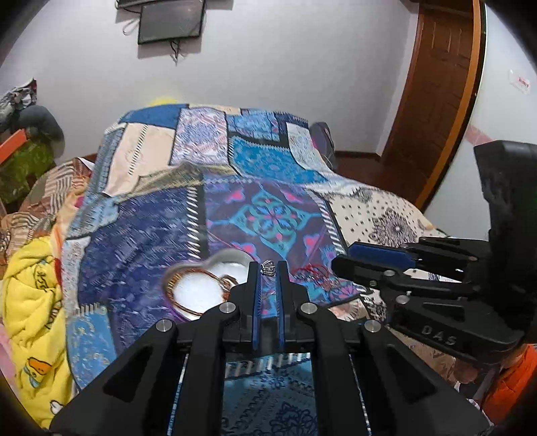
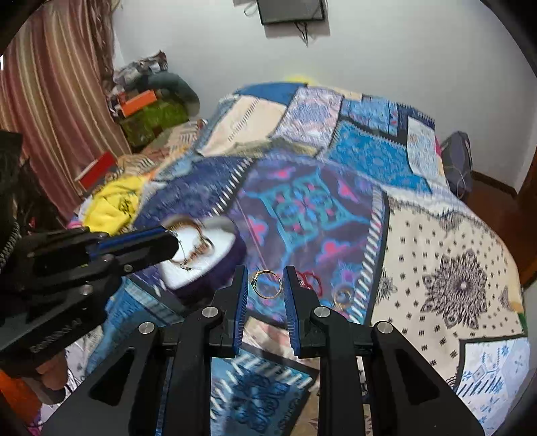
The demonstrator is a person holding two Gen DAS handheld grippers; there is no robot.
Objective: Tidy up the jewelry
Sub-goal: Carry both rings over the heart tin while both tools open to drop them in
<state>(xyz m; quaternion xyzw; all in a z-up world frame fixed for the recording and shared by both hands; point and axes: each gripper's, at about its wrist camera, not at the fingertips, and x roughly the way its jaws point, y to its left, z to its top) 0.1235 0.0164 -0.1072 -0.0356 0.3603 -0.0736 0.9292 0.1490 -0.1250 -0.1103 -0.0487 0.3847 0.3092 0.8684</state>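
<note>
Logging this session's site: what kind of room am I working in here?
Most likely a bedroom in a home. The jewelry lies on a bed under a patchwork quilt, striped curtains hang beside it, and a wall-mounted screen and a wooden door are in view.

A bedroom in a lived-in home: a bed [image 1: 235,187] spread with a blue, purple and cream patchwork quilt [image 2: 335,201] fills the room beneath plain white walls. A dark flat screen [image 1: 171,21] with dangling cables hangs on the far wall, a panelled brown wooden door [image 1: 433,94] stands to one side, and striped pink-brown curtains [image 2: 50,100] hang on the other. A crumpled yellow cartoon-print blanket [image 1: 33,308] and a heap of clothes and orange boxes [image 2: 147,97] crowd the bedside.
</note>
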